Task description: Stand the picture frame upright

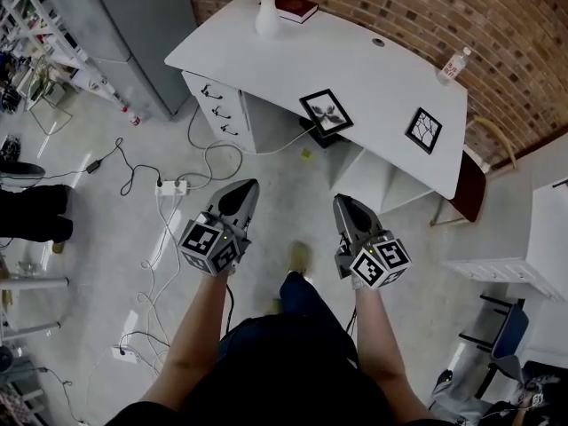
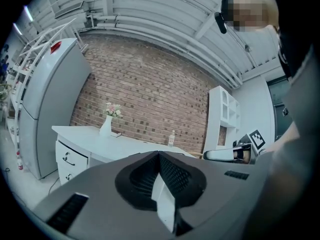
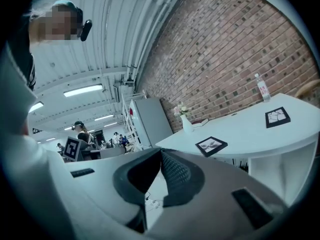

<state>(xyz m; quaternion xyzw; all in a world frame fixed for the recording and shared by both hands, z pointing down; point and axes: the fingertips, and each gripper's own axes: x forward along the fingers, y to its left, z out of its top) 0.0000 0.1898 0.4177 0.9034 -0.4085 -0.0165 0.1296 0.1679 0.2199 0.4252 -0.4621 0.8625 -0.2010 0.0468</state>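
The picture frame (image 1: pixel 326 112) lies flat at the near edge of the white desk (image 1: pixel 382 65), about midway along it. A second frame (image 1: pixel 424 130) lies flat too, nearer the desk's right end. A vase (image 1: pixel 267 16) and a book (image 1: pixel 296 8) sit at the far left corner. The left gripper (image 1: pixel 248 187) and right gripper (image 1: pixel 342 202) hang over the floor, well apart from the desk. Each has its jaws pressed together on nothing.
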